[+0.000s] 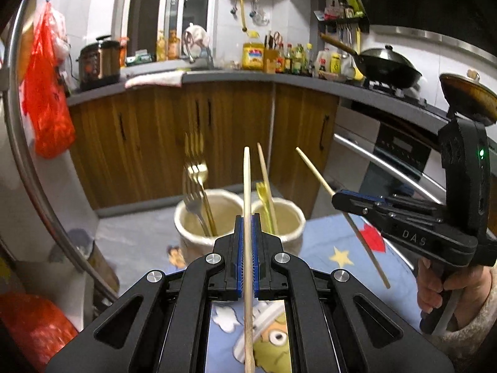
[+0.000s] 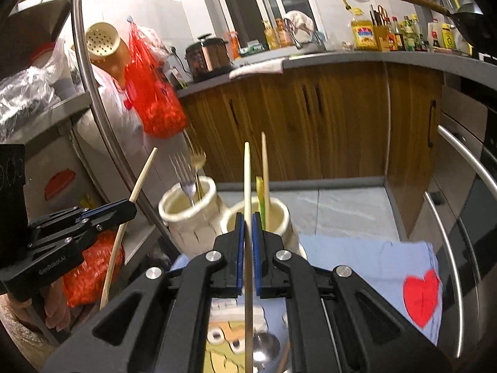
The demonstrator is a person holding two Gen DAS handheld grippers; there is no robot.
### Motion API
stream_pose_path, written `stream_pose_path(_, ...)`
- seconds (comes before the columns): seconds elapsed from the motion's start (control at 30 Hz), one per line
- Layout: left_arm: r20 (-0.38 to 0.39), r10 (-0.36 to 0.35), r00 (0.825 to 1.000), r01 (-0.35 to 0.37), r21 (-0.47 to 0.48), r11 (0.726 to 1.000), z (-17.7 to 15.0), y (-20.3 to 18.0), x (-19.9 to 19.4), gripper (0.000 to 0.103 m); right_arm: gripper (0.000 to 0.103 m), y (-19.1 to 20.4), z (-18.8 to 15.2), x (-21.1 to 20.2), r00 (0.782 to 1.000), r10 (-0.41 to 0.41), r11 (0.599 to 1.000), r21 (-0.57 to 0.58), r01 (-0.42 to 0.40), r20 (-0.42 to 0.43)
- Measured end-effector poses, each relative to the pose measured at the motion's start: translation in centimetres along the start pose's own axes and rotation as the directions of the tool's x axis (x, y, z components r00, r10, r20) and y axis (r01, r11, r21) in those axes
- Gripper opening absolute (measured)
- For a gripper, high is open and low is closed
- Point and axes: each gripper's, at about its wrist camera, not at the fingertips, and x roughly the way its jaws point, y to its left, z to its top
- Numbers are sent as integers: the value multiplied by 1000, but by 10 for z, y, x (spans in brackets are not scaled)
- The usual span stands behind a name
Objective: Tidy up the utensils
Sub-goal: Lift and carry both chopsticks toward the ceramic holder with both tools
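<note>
Left gripper [image 1: 247, 227]: clamped on one chopstick [image 1: 247, 186]. Right gripper [image 2: 247, 227]: clamped on a second chopstick [image 2: 247, 180]. Both sticks held aloft above two pale cups: left cup [image 1: 208, 214] holds forks [image 1: 195, 171], right cup [image 1: 281, 217] a chopstick and yellow utensil. Risk: long stick pivots in the narrow pads, snags the cup's rim, tips it.

Chopsticks [image 1: 247, 186]: three
Forks [image 1: 194, 199]: two
Holder cups [image 1: 202, 217]: two
Grippers [image 1: 247, 233]: two
Spoons [image 2: 264, 346]: one
Woks [image 1: 388, 65]: one
</note>
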Motion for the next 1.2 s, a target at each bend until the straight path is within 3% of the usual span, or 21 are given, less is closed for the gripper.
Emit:
stream_pose_path(0.23,92,-37,995,42,-54,998,41,25,3,5,5,-6,33,23,992,36,998,44,-42,118)
stream_pose_path(0.53,223,17,975,0,-78,997,70,35,31,5,5,-22,57,56,959,-26,994,112,-6,281)
stream_pose_path(0.97,338,98,936,-76,-79,994,54,43,63,5,5,-36,38,101,954,-55,988,155,9,294)
stream_pose_path(1.2,351,105,930,-78,-89,993,46,47,67,5,5,-33,27,109,948,-89,989,141,47,306)
